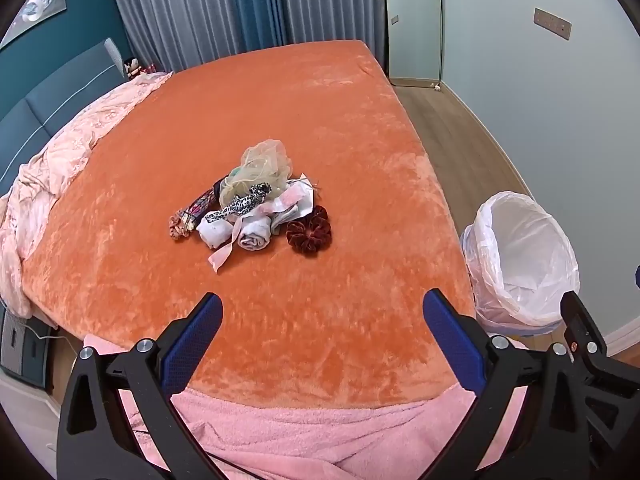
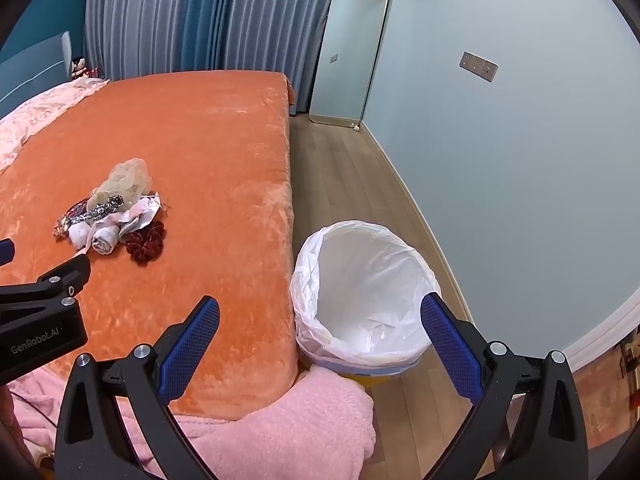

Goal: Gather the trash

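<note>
A small pile of trash (image 1: 248,204) lies mid-bed on the orange blanket (image 1: 280,112): a gauzy beige net (image 1: 262,162), leopard-print bands, white rolled cloth, a dark red scrunchie (image 1: 309,231). The pile also shows in the right wrist view (image 2: 108,212). A bin lined with a white bag (image 2: 366,292) stands on the floor beside the bed's right edge; it also shows in the left wrist view (image 1: 520,256). My left gripper (image 1: 322,312) is open and empty, short of the pile. My right gripper (image 2: 320,316) is open and empty, over the bed's edge and the bin.
A pink towel (image 1: 320,432) lies over the bed's near end. A pale pink quilt (image 1: 80,140) is bunched along the left by the blue headboard. Wood floor (image 2: 360,184) runs right of the bed to the wall and a leaning mirror (image 2: 348,52).
</note>
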Tool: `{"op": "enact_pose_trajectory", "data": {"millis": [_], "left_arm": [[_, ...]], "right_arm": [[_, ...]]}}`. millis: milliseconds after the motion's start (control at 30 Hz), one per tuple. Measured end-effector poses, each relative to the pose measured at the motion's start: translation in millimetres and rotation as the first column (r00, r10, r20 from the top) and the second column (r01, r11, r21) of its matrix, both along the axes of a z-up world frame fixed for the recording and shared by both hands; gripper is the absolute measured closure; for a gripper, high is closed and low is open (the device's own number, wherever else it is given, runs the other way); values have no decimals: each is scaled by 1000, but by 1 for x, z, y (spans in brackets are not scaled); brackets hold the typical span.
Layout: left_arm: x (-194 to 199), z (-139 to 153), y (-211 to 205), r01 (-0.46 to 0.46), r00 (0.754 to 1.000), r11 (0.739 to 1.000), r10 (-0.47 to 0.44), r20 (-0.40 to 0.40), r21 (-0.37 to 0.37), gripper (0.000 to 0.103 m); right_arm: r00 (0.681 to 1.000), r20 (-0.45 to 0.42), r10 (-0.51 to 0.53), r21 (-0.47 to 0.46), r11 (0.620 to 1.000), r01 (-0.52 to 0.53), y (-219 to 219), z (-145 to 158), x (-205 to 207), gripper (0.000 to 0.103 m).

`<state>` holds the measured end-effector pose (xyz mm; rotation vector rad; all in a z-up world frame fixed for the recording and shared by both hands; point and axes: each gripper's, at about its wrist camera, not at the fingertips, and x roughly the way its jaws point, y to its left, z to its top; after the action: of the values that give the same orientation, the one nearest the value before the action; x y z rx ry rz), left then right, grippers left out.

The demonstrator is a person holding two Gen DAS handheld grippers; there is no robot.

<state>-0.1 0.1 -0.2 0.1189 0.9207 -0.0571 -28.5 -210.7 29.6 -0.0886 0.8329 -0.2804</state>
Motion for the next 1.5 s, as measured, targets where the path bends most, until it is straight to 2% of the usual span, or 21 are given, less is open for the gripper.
{"op": "enact_pose_trajectory", "data": {"millis": [367, 567, 1300, 1500], "left_arm": [[-2, -2, 1, -2, 1000, 1000, 2, -31, 4, 7], [-3, -1, 2, -4, 1000, 1000, 4, -3, -4, 7], [-4, -1, -3, 1, 1000, 1000, -1, -1, 0, 7], [-4, 0, -4, 3, 1000, 1000, -3, 20, -3, 7]], "right_arm": [[1000, 0, 0, -2, 1000, 0, 0, -1, -2, 7], [1000, 0, -1, -3, 1000, 1, 0, -1, -2, 7], [1000, 1, -3, -3, 1000, 3, -3, -3, -4, 7], [1000, 0, -5, -3, 1000, 5, -5, -4, -5, 7]]}}
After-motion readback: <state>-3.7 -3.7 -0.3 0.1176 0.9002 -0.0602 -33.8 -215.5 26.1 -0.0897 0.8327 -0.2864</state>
